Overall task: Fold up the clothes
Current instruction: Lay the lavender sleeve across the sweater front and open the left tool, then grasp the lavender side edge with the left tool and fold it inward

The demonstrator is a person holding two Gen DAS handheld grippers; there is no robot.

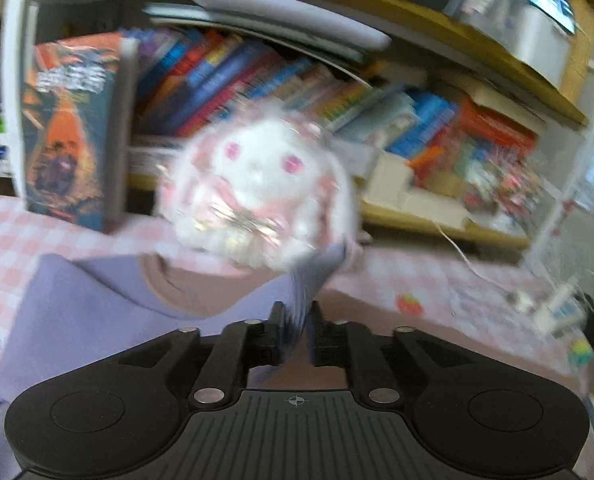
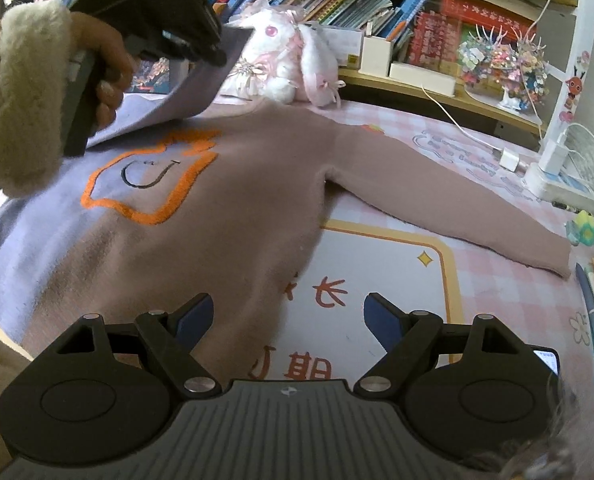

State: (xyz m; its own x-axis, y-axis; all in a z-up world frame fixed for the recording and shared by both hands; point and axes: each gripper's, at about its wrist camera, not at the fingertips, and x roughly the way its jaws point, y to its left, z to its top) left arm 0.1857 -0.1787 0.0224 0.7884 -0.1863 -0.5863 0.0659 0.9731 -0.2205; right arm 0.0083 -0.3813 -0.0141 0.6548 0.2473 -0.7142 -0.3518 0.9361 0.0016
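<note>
**Left gripper holds the lilac sleeve over the sweater; right gripper waits wide open**

A sweater lies flat on a desk covered with a pink checked cloth. Its body is half lilac, half dusty pink, with an orange outlined shape and a black curved line on the chest. The pink sleeve stretches out straight toward the right edge of the desk.

The left gripper has its 2 jaws nearly together with a bunched edge of the lilac sleeve between them; the view is blurred, but the fabric runs down into the gap and looks pinched. In the right wrist view the same gripper, carried by a hand in a fleece cuff, holds that sleeve lifted and draped across the upper left of the sweater.

The right gripper hovers above the lower hem with its jaws spread wide and nothing between them.

A white plush rabbit sits just beyond the collar, in front of shelves of books.
</note>
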